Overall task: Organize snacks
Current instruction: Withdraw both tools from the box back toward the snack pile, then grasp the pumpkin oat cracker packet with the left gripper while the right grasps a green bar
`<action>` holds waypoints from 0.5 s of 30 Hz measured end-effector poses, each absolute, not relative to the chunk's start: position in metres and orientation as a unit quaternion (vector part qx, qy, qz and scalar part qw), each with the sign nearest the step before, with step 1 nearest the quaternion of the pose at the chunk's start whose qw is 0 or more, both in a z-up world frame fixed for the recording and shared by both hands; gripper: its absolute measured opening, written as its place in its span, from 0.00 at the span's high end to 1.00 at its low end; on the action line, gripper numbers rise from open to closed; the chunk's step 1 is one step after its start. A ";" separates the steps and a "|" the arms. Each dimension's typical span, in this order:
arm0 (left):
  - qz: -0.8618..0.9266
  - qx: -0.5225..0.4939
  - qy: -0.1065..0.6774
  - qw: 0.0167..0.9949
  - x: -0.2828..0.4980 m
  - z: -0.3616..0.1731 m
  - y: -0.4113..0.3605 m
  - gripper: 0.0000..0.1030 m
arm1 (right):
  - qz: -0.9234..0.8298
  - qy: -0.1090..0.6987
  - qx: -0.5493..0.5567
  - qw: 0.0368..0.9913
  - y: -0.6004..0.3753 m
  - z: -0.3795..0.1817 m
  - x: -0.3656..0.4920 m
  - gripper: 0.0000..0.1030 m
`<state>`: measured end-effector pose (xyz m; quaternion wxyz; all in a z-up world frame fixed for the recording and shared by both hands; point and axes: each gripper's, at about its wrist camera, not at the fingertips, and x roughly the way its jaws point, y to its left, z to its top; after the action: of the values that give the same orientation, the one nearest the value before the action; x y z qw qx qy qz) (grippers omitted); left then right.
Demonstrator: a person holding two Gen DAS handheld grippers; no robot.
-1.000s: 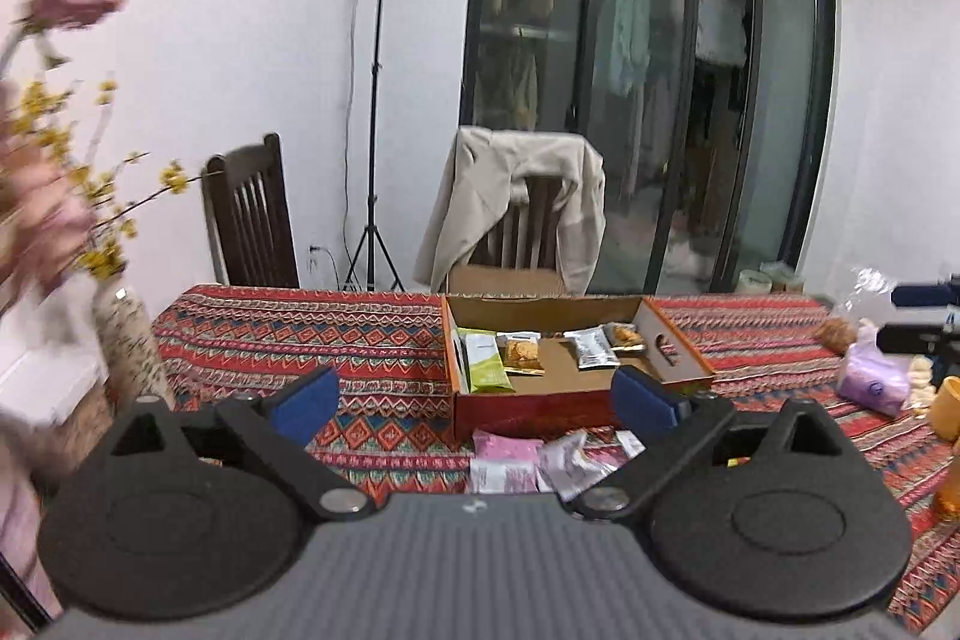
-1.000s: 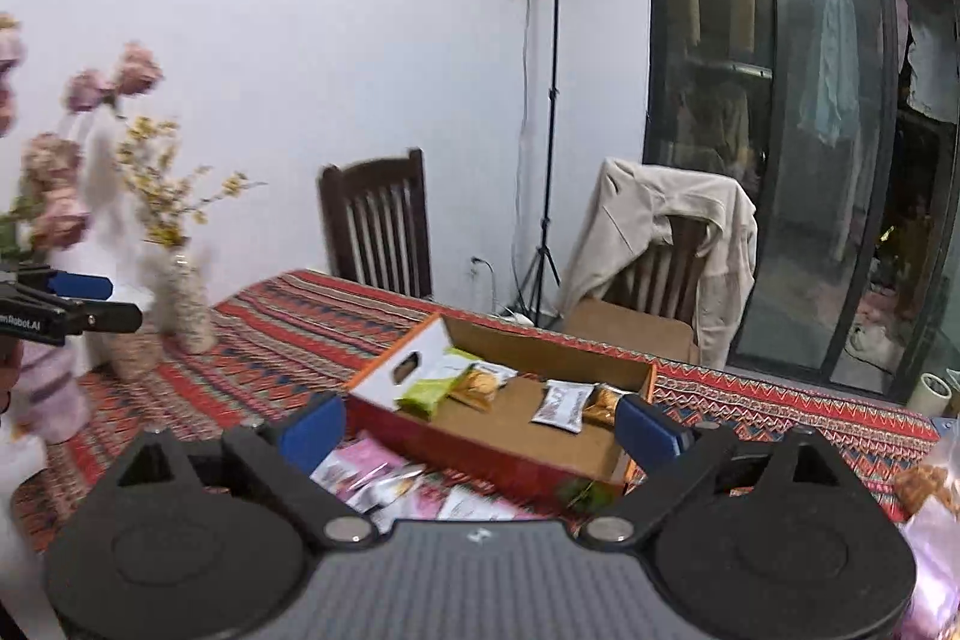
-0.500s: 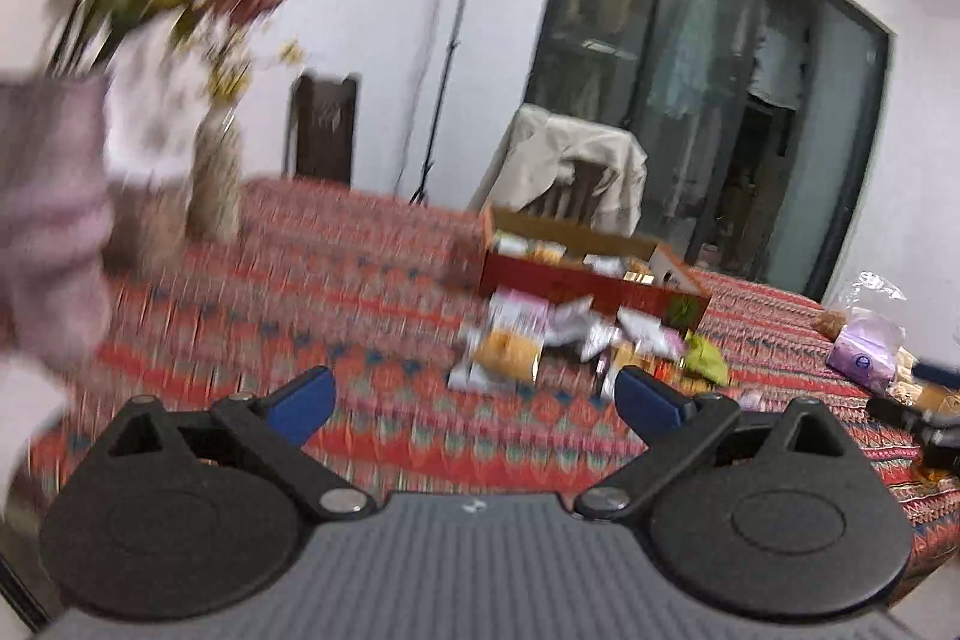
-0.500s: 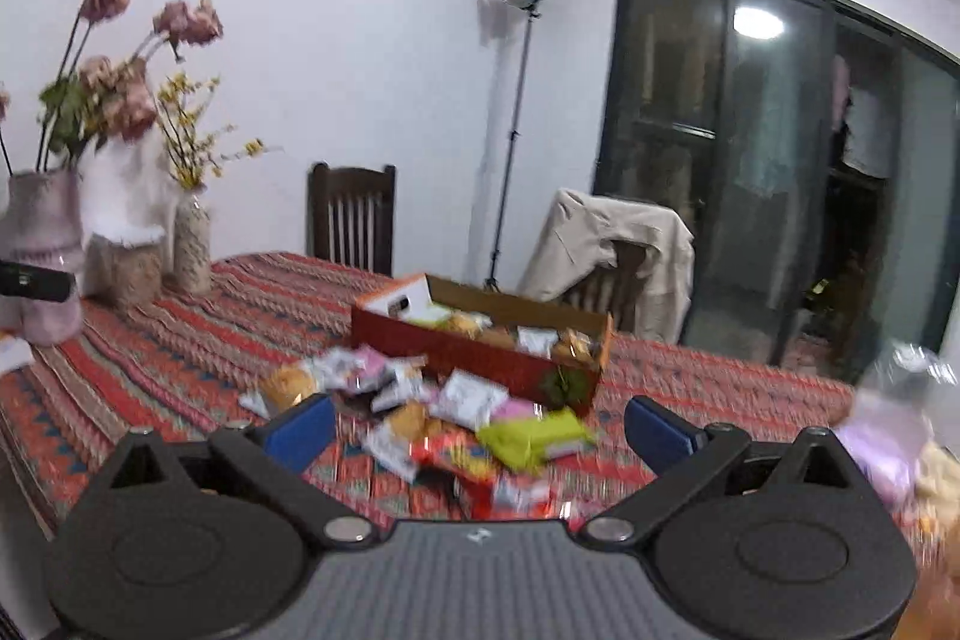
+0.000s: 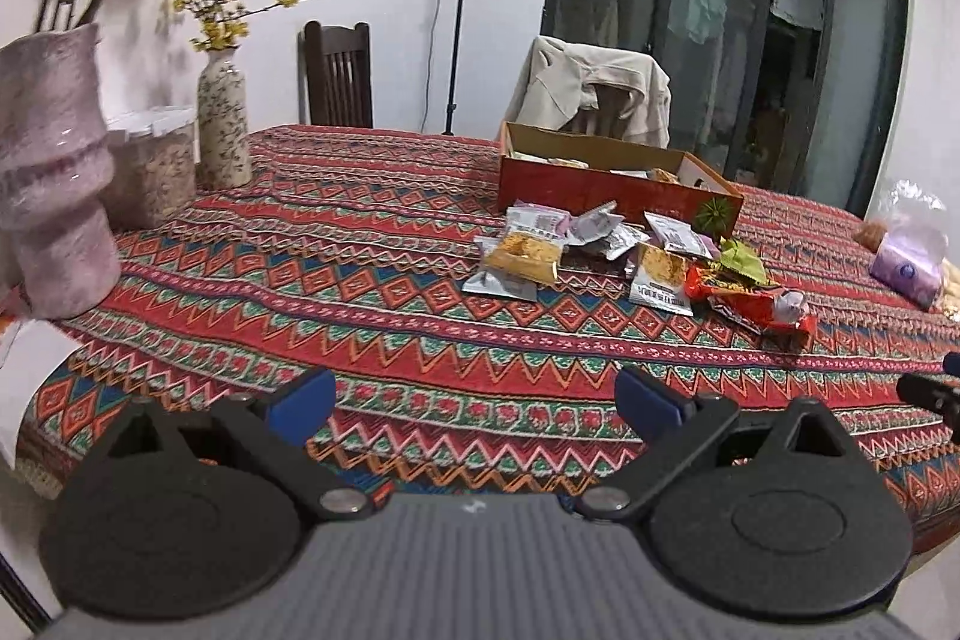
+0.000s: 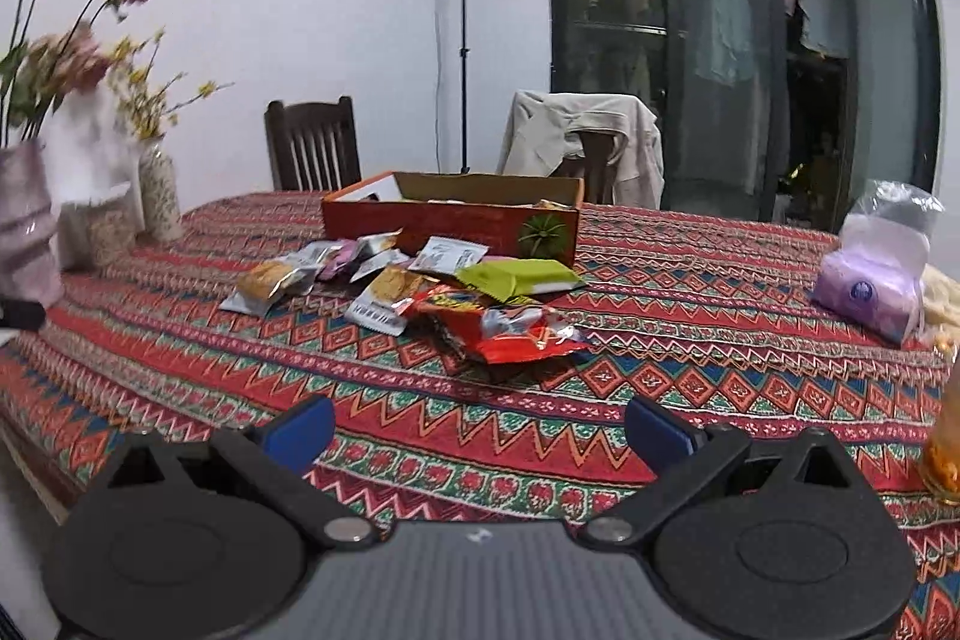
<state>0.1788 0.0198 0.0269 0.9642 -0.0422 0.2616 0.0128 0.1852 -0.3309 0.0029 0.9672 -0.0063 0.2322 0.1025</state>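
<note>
We hold the left gripper [image 5: 474, 394] and right gripper [image 6: 480, 421] fingers apart, empty; snack packets [image 6: 420, 292] at twelve o'clock.

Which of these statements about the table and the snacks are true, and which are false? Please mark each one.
1. The open red cardboard box stands on the patterned red tablecloth. True.
2. All snack packets lie inside the box. False: a pile of loose packets lies on the cloth in front of it.
3. The right tongs hold a green packet. False: they are open and empty; the flat lime-green packet lies in the pile.
4. A beige jacket hangs over a chair behind the table. True.
5. The left tongs are open, with nothing between the pads. True.
6. The shiny red wrapper is in the box. False: it lies on the cloth.
</note>
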 end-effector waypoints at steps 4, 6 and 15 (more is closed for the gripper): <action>0.008 -0.025 0.264 0.964 0.197 0.023 0.010 0.02 | 0.093 0.234 0.017 0.968 -0.338 0.000 0.202 0.00; 0.000 -0.012 0.266 0.964 0.212 0.019 0.005 0.02 | 0.097 0.236 0.036 0.966 -0.341 -0.002 0.215 0.00; -0.033 0.032 0.265 0.963 0.321 0.010 -0.014 0.24 | 0.133 0.244 0.071 0.958 -0.326 -0.006 0.295 0.09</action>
<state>0.3214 -0.0139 0.0100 0.9632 0.0320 0.2647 -0.0335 0.2947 -0.3263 -0.0063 0.9579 0.0708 0.2442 0.1332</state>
